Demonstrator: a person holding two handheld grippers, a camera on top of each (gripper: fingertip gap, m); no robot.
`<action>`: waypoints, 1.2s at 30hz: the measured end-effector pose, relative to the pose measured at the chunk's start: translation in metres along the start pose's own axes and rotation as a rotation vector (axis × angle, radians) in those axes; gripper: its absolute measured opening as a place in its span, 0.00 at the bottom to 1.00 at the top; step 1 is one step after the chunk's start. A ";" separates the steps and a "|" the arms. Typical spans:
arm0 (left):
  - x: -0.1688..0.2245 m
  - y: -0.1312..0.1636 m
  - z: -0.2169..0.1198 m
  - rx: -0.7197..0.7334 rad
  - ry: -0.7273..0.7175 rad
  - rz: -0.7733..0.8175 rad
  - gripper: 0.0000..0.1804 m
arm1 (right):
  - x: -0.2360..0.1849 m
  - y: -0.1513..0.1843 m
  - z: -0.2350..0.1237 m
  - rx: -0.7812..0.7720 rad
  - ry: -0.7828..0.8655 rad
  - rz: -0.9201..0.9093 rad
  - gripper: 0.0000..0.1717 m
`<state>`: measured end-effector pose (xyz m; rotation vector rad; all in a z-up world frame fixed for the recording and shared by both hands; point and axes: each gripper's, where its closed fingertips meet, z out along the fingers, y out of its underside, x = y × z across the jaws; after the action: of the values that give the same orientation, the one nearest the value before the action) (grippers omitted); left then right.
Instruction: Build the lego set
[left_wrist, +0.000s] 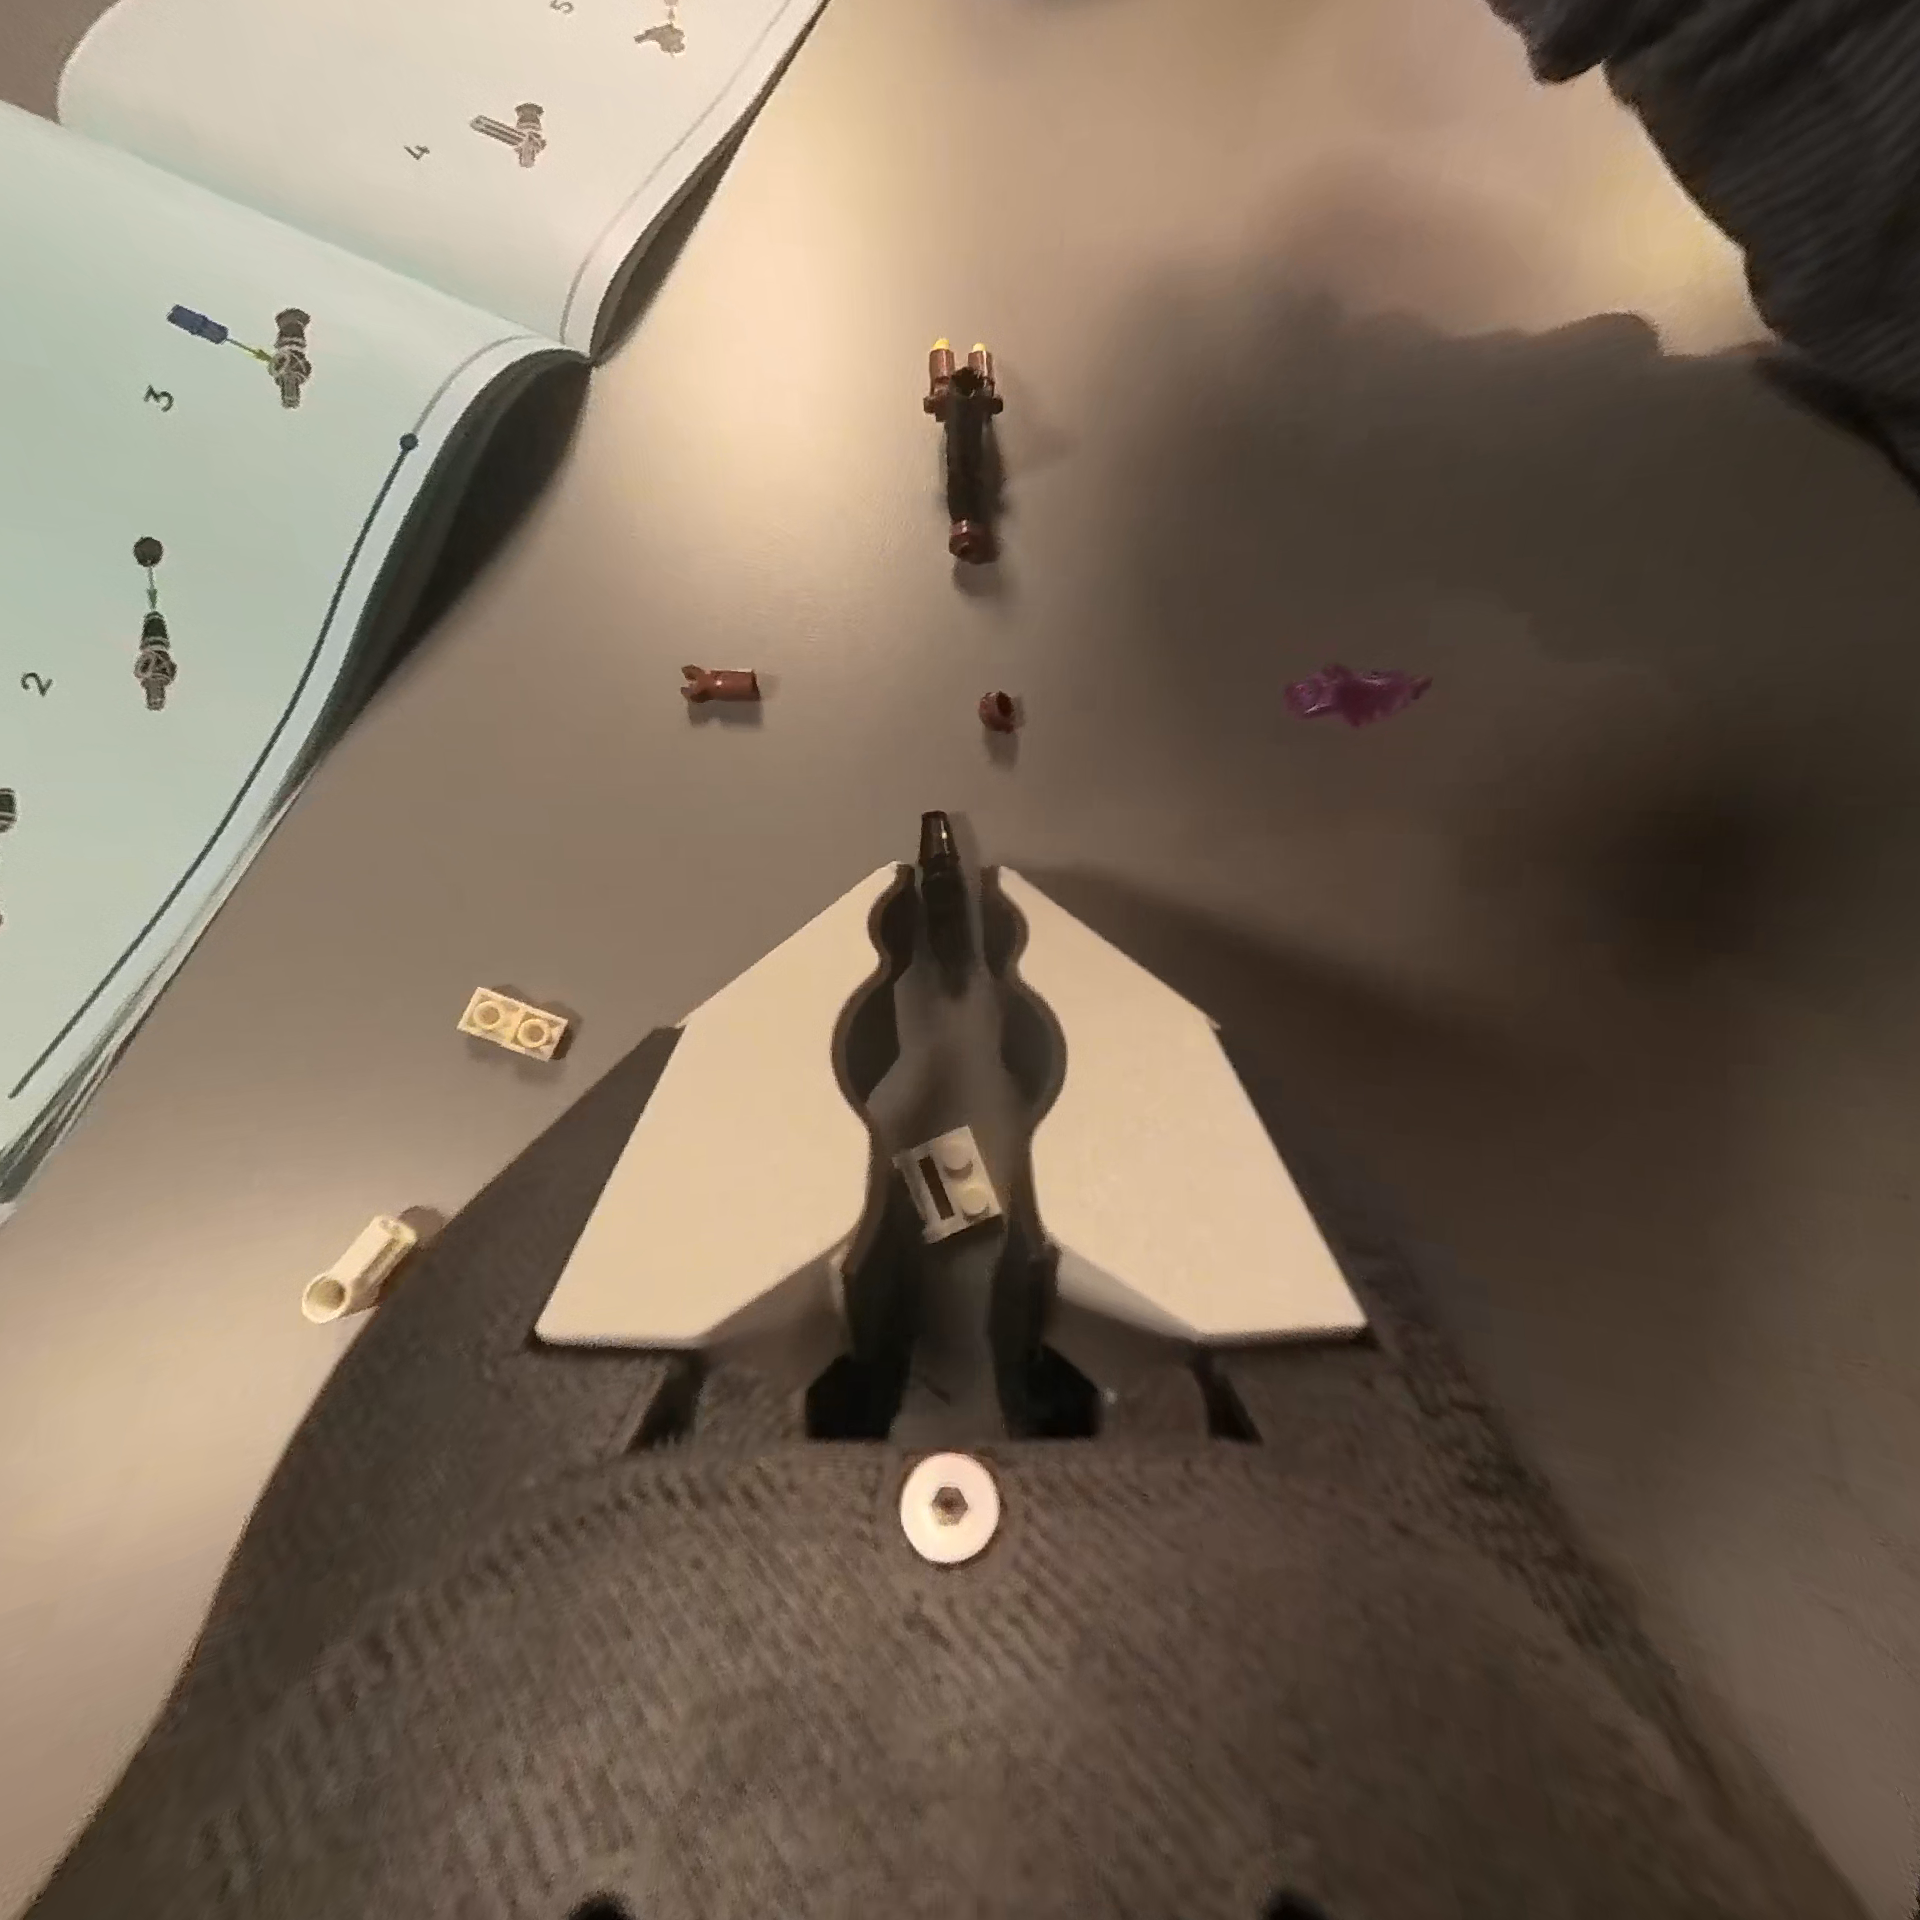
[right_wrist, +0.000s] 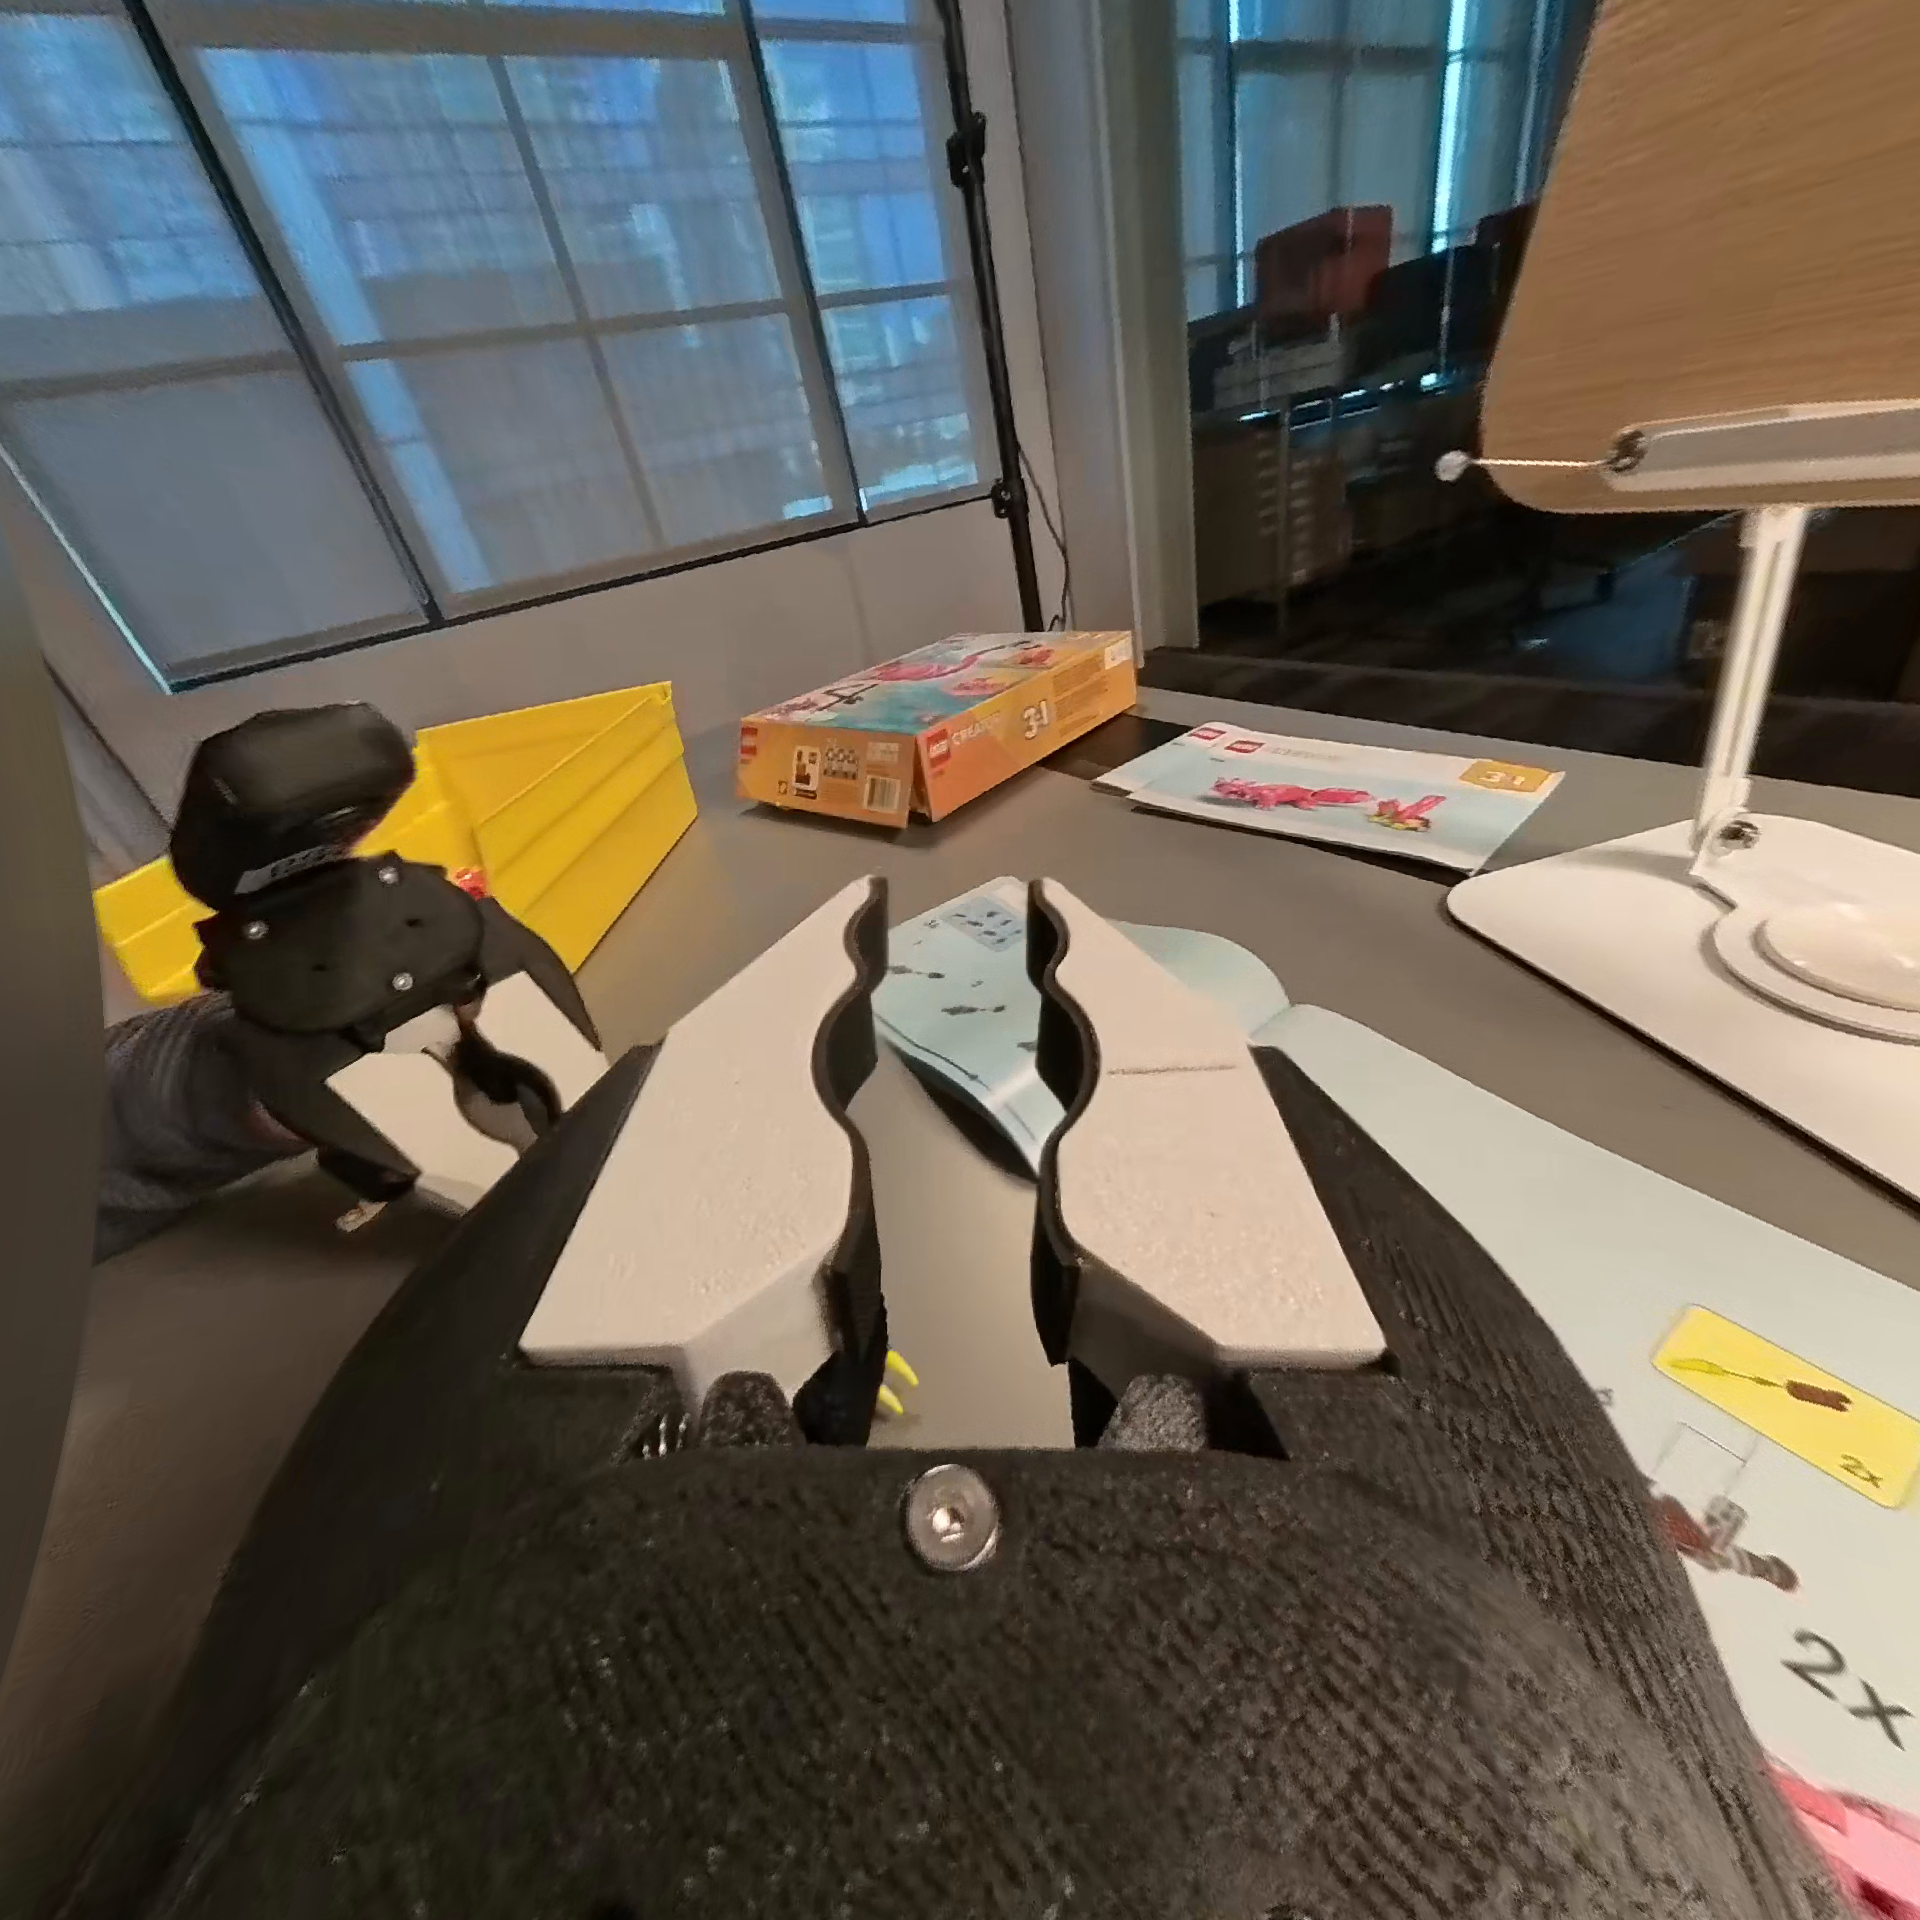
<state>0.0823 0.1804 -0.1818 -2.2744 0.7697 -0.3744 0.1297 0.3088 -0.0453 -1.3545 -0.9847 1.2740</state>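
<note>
My left gripper (left_wrist: 948, 873) hovers over the grey table (left_wrist: 1143, 520), jaws a little apart. A slim black piece (left_wrist: 938, 883) lies between the fingertips and pokes past them, with a gap showing between it and the right fingertip (left_wrist: 1023, 894). A white slotted plate (left_wrist: 951, 1184) shows farther back in the gap. Ahead lie a small brown round stud (left_wrist: 997, 710), a brown clip piece (left_wrist: 720, 686) and a dark brown assembly with yellow tips (left_wrist: 966, 447). My right gripper (right_wrist: 958, 894) is open and raised over an open booklet (right_wrist: 1558, 1247), nothing between its fingertips. The left gripper (right_wrist: 488, 1101) shows at the left of the right wrist view.
A purple piece (left_wrist: 1351, 694), a cream plate (left_wrist: 514, 1023) and a cream tube (left_wrist: 358, 1268) lie near the left gripper, with the open booklet (left_wrist: 208, 520) on its left. A yellow bin (right_wrist: 561, 810), an orange box (right_wrist: 935, 738), a second booklet (right_wrist: 1330, 790) and a lamp base (right_wrist: 1714, 966) stand farther off. The grippers' ends are close to 20 cm from one another. To the cream plate (left_wrist: 514, 1023): left tips about 8 cm, right tips about 20 cm.
</note>
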 end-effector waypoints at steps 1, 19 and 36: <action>0.001 0.000 0.000 0.004 0.011 -0.012 0.08 | -0.003 0.001 0.001 -0.011 -0.016 -0.002 0.15; 0.015 -0.025 0.016 0.063 -0.009 0.029 0.10 | -0.035 0.022 0.016 -0.123 -0.187 -0.010 0.15; 0.013 -0.025 0.025 0.006 -0.090 0.145 0.04 | -0.032 0.011 0.011 -0.064 -0.186 0.014 0.15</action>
<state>0.1146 0.1996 -0.1820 -2.1979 0.8788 -0.2059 0.1149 0.2771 -0.0494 -1.3102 -1.1546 1.4084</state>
